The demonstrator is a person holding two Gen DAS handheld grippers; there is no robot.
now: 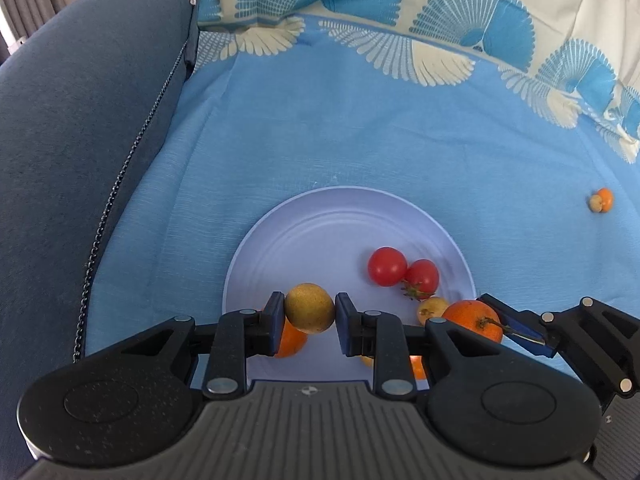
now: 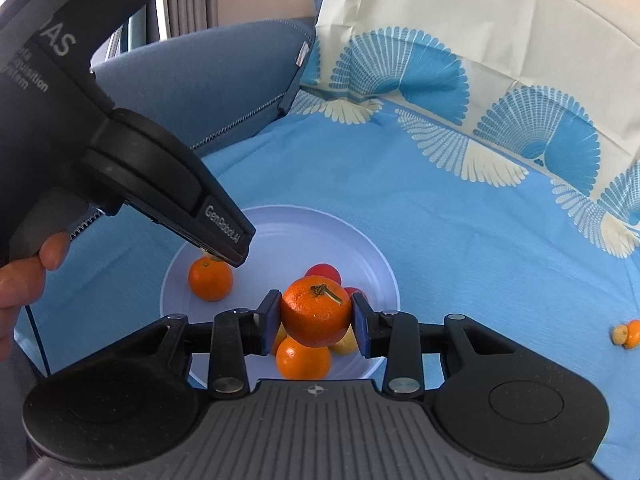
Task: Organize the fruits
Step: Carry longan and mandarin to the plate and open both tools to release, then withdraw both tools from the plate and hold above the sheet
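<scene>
I am looking over a blue cloth (image 1: 360,152) covering the surface, with a white plate (image 1: 328,216) lying on it. I am holding both tools above the plate. My left tool (image 1: 310,316) is gripping a yellow-green fruit (image 1: 309,308); my right tool (image 2: 316,316) is clamping a stemmed tangerine (image 2: 315,310). On the plate two red tomatoes (image 1: 387,266) are touching. Well apart, two small fruits (image 1: 601,200) are sitting on the cloth.
</scene>
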